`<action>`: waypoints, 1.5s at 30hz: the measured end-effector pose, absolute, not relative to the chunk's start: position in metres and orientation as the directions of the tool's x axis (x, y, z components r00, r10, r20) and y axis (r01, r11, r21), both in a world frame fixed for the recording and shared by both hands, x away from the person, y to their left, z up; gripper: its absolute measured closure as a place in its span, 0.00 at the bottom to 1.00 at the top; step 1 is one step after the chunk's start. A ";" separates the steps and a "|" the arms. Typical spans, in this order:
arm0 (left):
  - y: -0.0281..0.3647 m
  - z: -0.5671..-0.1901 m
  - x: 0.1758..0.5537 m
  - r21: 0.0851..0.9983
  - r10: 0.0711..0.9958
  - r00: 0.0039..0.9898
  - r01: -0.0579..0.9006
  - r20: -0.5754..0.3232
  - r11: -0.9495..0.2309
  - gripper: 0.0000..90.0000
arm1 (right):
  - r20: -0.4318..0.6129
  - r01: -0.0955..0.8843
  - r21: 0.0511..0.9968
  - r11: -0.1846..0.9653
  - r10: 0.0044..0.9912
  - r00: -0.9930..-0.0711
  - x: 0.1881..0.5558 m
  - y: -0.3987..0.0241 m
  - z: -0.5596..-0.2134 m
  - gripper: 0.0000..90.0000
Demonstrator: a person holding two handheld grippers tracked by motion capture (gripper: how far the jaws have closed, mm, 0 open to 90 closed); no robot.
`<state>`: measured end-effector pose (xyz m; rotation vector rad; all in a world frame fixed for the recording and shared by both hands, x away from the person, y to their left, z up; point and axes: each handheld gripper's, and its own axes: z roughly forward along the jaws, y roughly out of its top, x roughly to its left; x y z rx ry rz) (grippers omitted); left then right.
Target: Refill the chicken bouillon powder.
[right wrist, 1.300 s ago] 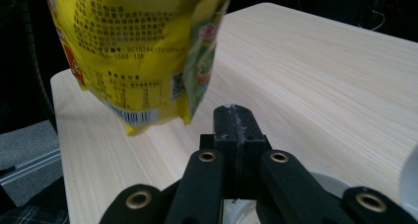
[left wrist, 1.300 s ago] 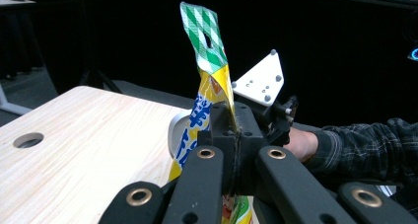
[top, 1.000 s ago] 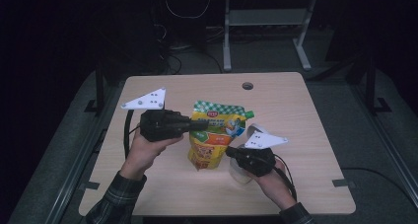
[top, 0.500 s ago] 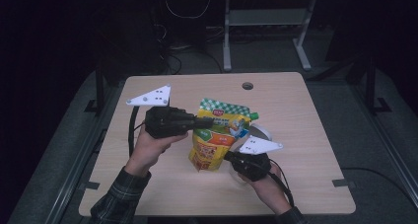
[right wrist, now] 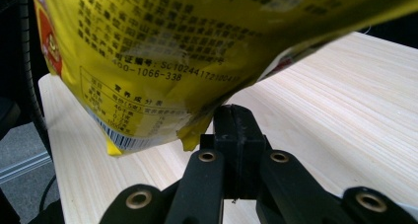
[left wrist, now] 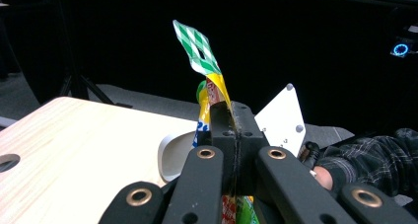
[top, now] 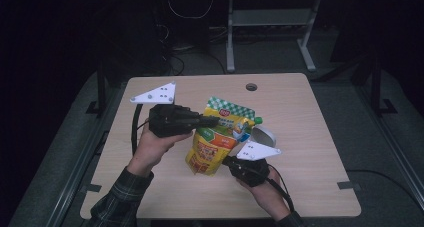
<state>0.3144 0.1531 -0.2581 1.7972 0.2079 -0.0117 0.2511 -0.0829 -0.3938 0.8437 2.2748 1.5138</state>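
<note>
A yellow spouted pouch (top: 216, 146) with a green-checked top and a green cap hangs above the table, stretched between both grippers. My left gripper (top: 214, 121) comes in from the left and is shut on the pouch's upper edge. In the left gripper view the pouch (left wrist: 197, 49) stands edge-on out of the closed left gripper (left wrist: 231, 118). My right gripper (top: 226, 162) is shut on the pouch's lower corner. The right gripper view has the pouch's printed back (right wrist: 172, 46) overhead and its bottom seam pinched in the right gripper (right wrist: 235, 120).
A white bowl-like dish (top: 264, 135) lies on the wooden table (top: 310, 137) just right of the pouch, also behind the jaws as a white dish (left wrist: 173, 155). A cable hole (top: 251, 86) sits near the far edge. Dark floor and a metal frame lie beyond.
The right hand has drifted slightly toward the near edge, drawing the pouch's lower end with it. The left hand has barely shifted. Both grips are unchanged.
</note>
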 end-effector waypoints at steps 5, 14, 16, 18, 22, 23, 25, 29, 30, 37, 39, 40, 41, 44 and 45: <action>0.149 -0.257 0.316 0.958 0.140 0.982 0.158 -0.127 -0.238 1.00 | 0.085 0.311 0.908 0.280 0.603 -0.793 0.250 -0.079 -0.396 1.00; 0.139 -0.258 0.319 0.948 0.153 0.979 0.174 -0.137 -0.267 1.00 | 0.086 0.298 0.915 0.273 0.589 -0.804 0.247 -0.073 -0.402 1.00; 0.138 -0.259 0.320 0.945 0.161 0.977 0.183 -0.143 -0.272 1.00 | 0.089 0.297 0.916 0.271 0.584 -0.807 0.247 -0.072 -0.404 1.00; 0.137 -0.261 0.321 0.943 0.158 0.976 0.190 -0.150 -0.275 1.00 | 0.087 0.293 0.916 0.276 0.575 -0.814 0.247 -0.071 -0.405 1.00; 0.135 -0.261 0.322 0.939 0.162 0.975 0.193 -0.151 -0.286 1.00 | 0.083 0.287 0.916 0.280 0.566 -0.820 0.246 -0.067 -0.406 1.00; 0.135 -0.261 0.322 0.938 0.165 0.975 0.193 -0.150 -0.289 1.00 | 0.084 0.285 0.917 0.280 0.563 -0.822 0.246 -0.066 -0.406 1.00; 0.135 -0.261 0.322 0.937 0.168 0.975 0.193 -0.148 -0.291 1.00 | 0.081 0.279 0.918 0.283 0.555 -0.828 0.246 -0.065 -0.407 1.00; 0.134 -0.262 0.323 0.933 0.182 0.972 0.200 -0.150 -0.300 1.00 | 0.082 0.273 0.920 0.282 0.542 -0.836 0.245 -0.061 -0.408 1.00; 0.134 -0.262 0.323 0.931 0.189 0.970 0.205 -0.152 -0.303 1.00 | 0.086 0.275 0.919 0.281 0.540 -0.838 0.244 -0.060 -0.408 1.00; 0.131 -0.264 0.327 0.922 0.201 0.967 0.218 -0.159 -0.319 1.00 | 0.091 0.270 0.923 0.275 0.524 -0.847 0.245 -0.056 -0.410 1.00; 0.130 -0.264 0.328 0.919 0.204 0.966 0.220 -0.159 -0.326 1.00 | 0.097 0.272 0.923 0.273 0.517 -0.850 0.245 -0.054 -0.410 1.00; 0.130 -0.265 0.329 0.919 0.200 0.966 0.222 -0.163 -0.326 1.00 | 0.096 0.268 0.924 0.271 0.515 -0.852 0.246 -0.054 -0.411 1.00; 0.129 -0.265 0.329 0.918 0.199 0.966 0.224 -0.165 -0.327 1.00 | 0.097 0.268 0.925 0.271 0.512 -0.854 0.245 -0.053 -0.411 1.00; 0.127 -0.266 0.330 0.914 0.199 0.965 0.229 -0.169 -0.335 1.00 | 0.097 0.264 0.925 0.271 0.505 -0.858 0.245 -0.051 -0.411 1.00; 0.127 -0.266 0.330 0.912 0.201 0.965 0.231 -0.170 -0.339 1.00 | 0.097 0.263 0.926 0.272 0.501 -0.860 0.245 -0.050 -0.412 1.00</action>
